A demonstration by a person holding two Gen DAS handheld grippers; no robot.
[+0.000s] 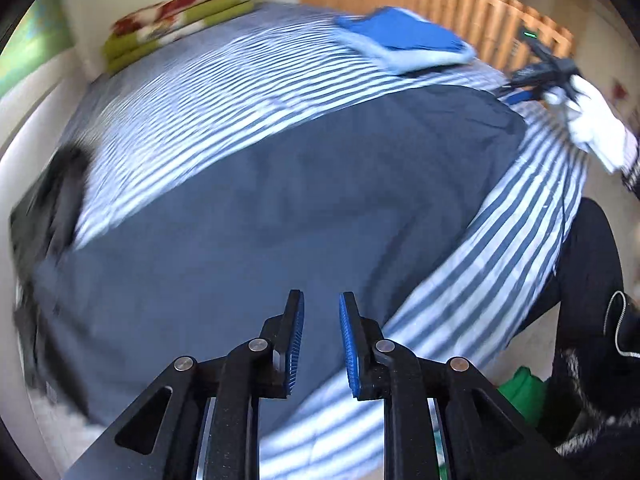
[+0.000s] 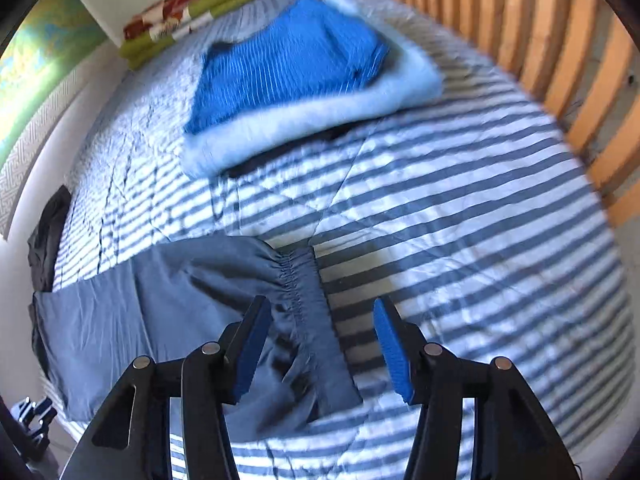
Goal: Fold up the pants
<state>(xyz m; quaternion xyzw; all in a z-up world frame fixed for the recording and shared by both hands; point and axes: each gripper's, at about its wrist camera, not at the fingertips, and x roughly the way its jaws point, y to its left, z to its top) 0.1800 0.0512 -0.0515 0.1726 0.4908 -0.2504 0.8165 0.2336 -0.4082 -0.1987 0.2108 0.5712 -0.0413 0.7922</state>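
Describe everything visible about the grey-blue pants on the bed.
The pants are slate grey-blue, of thin smooth fabric, with a gathered elastic waistband. They lie flat, lightly creased, on the striped bedcover, legs stretching left. The open right gripper straddles the waistband; nothing grips them.

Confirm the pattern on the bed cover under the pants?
Blue-and-white striped bed cover, clearest in the right wrist view.

Pants (image 2: 168, 312): thin smooth woven cloth, slate blue, faint sheen, elastic waistband puckered. Bedcover (image 2: 460, 240): striped cotton-like cloth, matt, creased. My right gripper (image 2: 322, 344): matt black plastic, ribbed blue pads (image 2: 394, 354), bright metal pins. Headboard (image 2: 560, 40): slatted varnished wood. Folded blue knit (image 2: 288, 60): ribbed.
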